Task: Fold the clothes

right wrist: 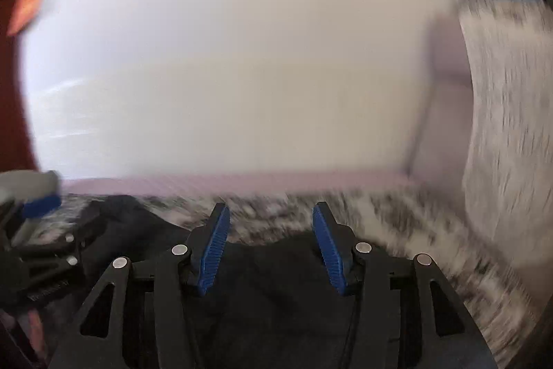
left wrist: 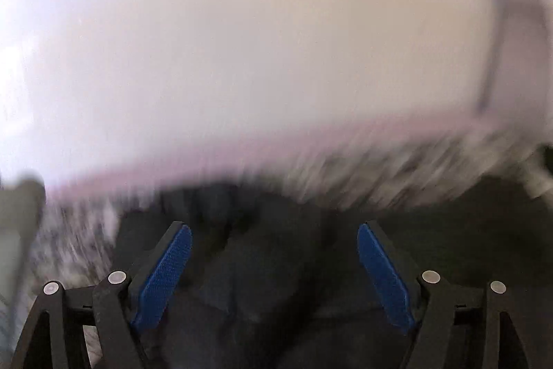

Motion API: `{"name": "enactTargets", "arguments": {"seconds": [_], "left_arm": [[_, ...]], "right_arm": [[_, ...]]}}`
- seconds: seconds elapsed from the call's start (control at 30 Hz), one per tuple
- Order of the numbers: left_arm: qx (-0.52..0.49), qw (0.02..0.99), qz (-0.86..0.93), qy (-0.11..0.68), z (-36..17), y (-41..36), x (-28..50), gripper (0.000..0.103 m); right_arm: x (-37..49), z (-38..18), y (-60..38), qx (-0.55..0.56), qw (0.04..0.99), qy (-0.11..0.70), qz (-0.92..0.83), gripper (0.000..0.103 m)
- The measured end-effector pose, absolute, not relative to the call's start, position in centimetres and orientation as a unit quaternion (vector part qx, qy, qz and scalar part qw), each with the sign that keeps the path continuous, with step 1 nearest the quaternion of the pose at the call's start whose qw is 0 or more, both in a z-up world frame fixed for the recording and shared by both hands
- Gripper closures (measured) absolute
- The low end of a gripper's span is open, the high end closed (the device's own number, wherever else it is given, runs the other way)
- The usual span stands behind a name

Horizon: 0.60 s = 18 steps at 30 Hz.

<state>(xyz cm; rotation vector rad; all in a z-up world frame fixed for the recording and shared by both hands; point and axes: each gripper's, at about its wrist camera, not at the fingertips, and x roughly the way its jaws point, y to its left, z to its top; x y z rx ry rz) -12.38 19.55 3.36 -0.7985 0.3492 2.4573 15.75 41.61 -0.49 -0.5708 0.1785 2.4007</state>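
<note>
A blurred white wall [right wrist: 242, 57] and speckled surface [right wrist: 397, 213] lie ahead. Both the left hand-held gripper [left wrist: 274, 242] and right hand-held gripper [right wrist: 271, 223] gape empty over dark clothing [left wrist: 269, 300].

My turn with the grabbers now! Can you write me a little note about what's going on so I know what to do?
Left tool: open, holding nothing, above the dark garment.
Right tool: open, holding nothing, at the garment's far edge.
The dark garment lies rumpled on a speckled grey surface, near a white wall. Both views are blurry.
Done: no neat fold visible.
Left: grab an edge with each tool and fold.
</note>
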Motion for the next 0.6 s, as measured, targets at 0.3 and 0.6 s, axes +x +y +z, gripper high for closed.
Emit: {"name": "enactTargets", "arguments": {"seconds": [0.3,0.6], "left_arm": [[-0.369,0.265,0.885,0.1,-4.7,19.4,-15.6,0.012],[-0.344,0.248,0.898,0.116,9.1,7.0,-3.1,0.007]], "right_arm": [[12.6,-13.7,46.4,-0.334,0.333,0.147,0.869,0.051],[23.1,1.7,34.3,-0.18,0.26,0.155,0.936,0.003]]}}
